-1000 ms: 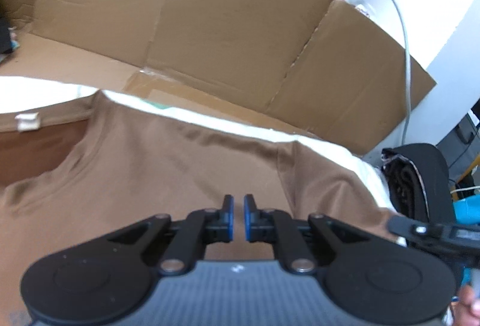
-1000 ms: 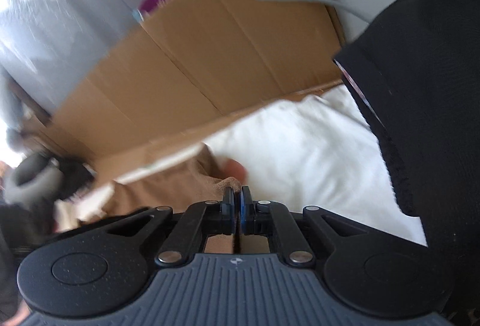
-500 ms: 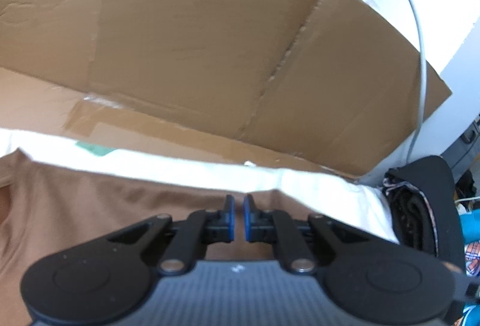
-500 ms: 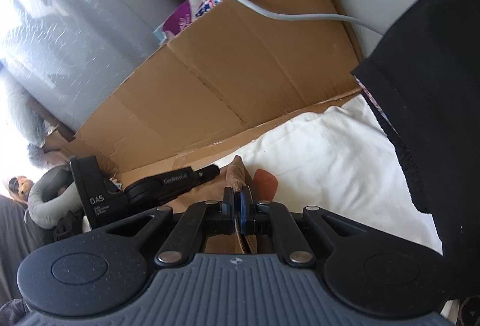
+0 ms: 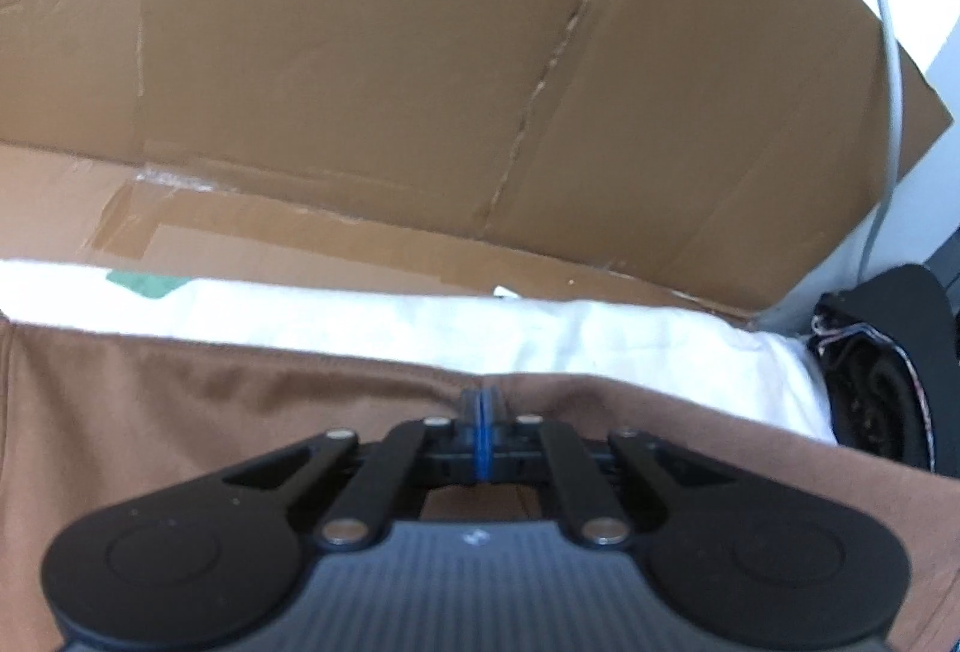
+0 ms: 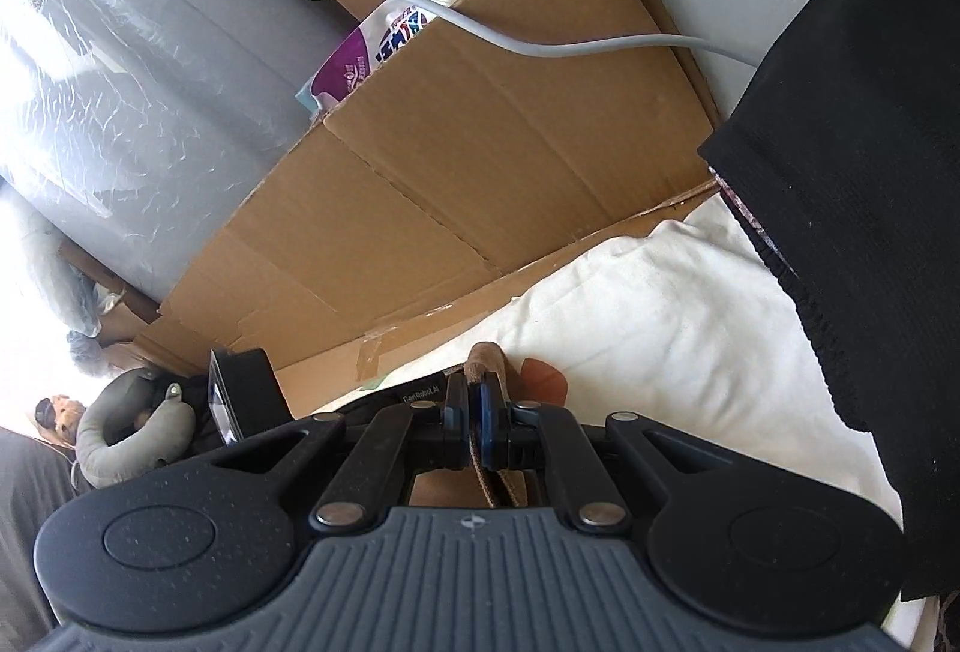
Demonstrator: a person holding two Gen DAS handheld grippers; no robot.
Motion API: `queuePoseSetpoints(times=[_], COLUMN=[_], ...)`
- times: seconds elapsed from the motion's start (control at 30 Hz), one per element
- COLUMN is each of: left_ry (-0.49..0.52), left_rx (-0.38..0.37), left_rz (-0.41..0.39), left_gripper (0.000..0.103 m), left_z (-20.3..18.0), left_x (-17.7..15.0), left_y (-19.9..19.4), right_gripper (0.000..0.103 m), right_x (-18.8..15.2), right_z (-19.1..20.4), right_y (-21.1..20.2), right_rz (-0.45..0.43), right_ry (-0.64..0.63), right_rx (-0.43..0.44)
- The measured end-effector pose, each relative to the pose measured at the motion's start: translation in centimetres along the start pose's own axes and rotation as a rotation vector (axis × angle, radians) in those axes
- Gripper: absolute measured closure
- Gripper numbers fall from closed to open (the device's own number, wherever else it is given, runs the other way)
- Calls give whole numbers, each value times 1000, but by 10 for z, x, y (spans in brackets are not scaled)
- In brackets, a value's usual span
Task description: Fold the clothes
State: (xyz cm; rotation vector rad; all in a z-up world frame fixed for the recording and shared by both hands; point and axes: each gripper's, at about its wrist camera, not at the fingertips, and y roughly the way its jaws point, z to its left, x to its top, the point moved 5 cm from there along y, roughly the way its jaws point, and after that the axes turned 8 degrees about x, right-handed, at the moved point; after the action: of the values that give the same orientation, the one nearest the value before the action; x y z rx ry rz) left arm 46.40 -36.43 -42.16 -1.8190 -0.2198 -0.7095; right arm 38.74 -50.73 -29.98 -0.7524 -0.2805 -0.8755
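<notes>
While the brown garment (image 5: 180, 412) lay spread over the white bedding (image 5: 600, 334), the left gripper (image 5: 482, 400) was clamped on its far hem, the blue pads pressed together with the cloth bunched at their tips. Seen from the right wrist, the right gripper (image 6: 474, 400) was likewise closed on a fold of the same brown fabric, which rose between the pads and stuck out just beyond them. Flattened cardboard (image 5: 420, 51) stood behind the bedding, with a grey cable (image 6: 540, 45) running across it. A black garment (image 6: 870, 172) hung at the right edge, over the bedding.
</notes>
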Motion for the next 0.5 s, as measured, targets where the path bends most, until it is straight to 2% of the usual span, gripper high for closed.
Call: queuePoseSetpoints(times=[0.13, 0.27, 0.37, 0.5], left_ry=[-19, -37, -61, -3], left_rx=[-19, -7, 0, 38], left_rz=[1, 12, 38, 58], left_gripper=[102, 102, 102, 96], left_z=[5, 3, 2, 3], left_x=[0, 5, 13, 22], left_y=[3, 11, 16, 2], right_gripper=[102, 102, 103, 103], right_x=[-4, -10, -18, -30], right_z=[5, 14, 16, 20], right_y=[2, 5, 10, 21], right_rz=[24, 40, 53, 104], right_ry=[4, 13, 19, 46], right_rx=[29, 56, 39, -9])
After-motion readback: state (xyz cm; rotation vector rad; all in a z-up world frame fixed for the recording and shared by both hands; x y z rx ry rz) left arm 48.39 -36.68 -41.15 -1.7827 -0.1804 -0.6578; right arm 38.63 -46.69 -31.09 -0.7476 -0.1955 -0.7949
